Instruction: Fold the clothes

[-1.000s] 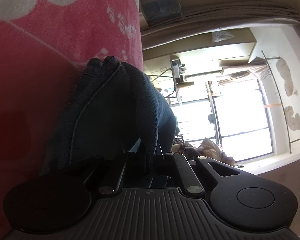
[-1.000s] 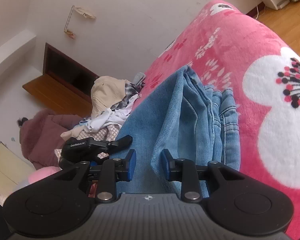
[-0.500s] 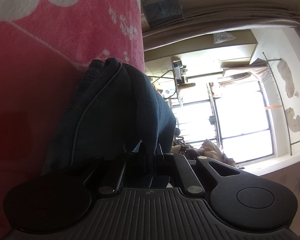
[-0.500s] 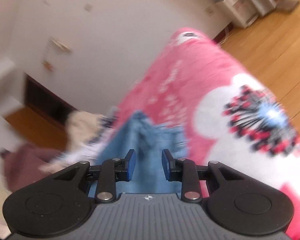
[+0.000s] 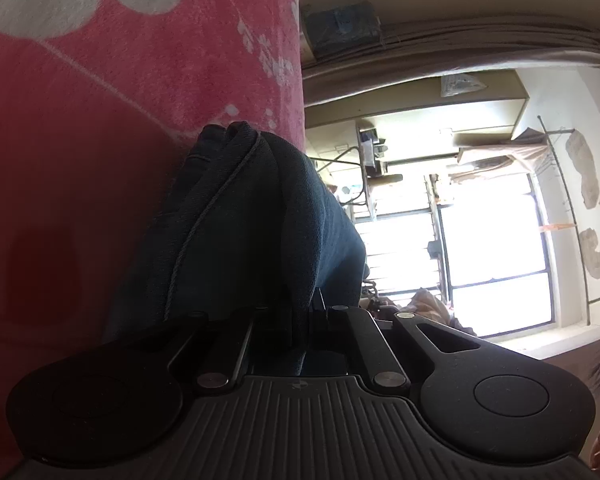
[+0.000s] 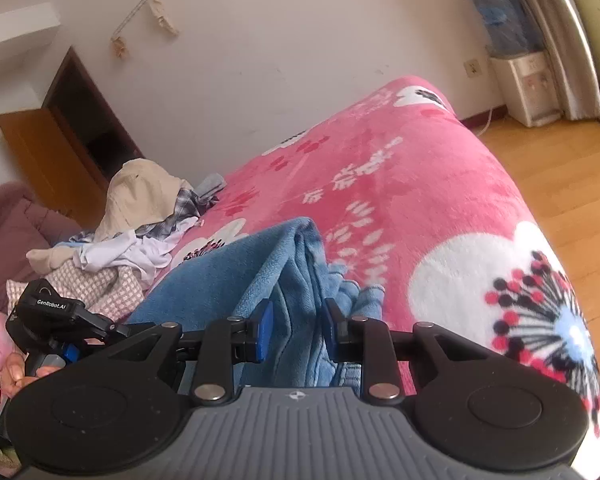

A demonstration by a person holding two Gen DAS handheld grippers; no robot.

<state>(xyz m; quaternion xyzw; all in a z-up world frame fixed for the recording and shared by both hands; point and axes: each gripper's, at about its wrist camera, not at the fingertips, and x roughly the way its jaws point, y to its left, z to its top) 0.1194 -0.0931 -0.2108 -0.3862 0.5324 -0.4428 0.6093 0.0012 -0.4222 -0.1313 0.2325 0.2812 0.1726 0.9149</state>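
Bed, covered by a pink fleece blanket [image 6: 420,184] printed with large white flowers, red petals and black-and-red stamens; it fills the middle of the right wrist view from 11 o'clock down to 4 o'clock, and the left half of the left wrist view [image 5: 120,100]. Wooden plank floor [image 6: 560,168], at 3 o'clock beyond the bed edge. Plain pale wall [image 6: 280,40] across the top, with a dark opening and brown wooden door [image 6: 52,152] at 9 o'clock. Bright barred window [image 5: 492,256], at 3 o'clock in the left wrist view. Pair of light blue denim jeans [image 6: 252,272], partly folded, lying on the blanket at centre, one thick fold raised into a ridge running toward 12 o'clock; in the left wrist view the same jeans [image 5: 252,220] look dark, in shadow. Heap of unfolded clothes [image 6: 140,216], beige, white, checked and plaid, on the bed at 9 o'clock, just beside the jeans. White floor-standing appliance [image 6: 524,88], at 2 o'clock against the wall. Right gripper [image 6: 296,330], black with blue pads, fingers [image 6: 263,330] partly apart, straddling the raised denim fold; whether the pads press the cloth cannot be told. Left gripper [image 5: 300,316], fingers closed tight on a pinch of the jeans' edge; seen also at 8 o'clock in the right wrist view [image 6: 72,320], held in a person's hand [image 6: 16,372].
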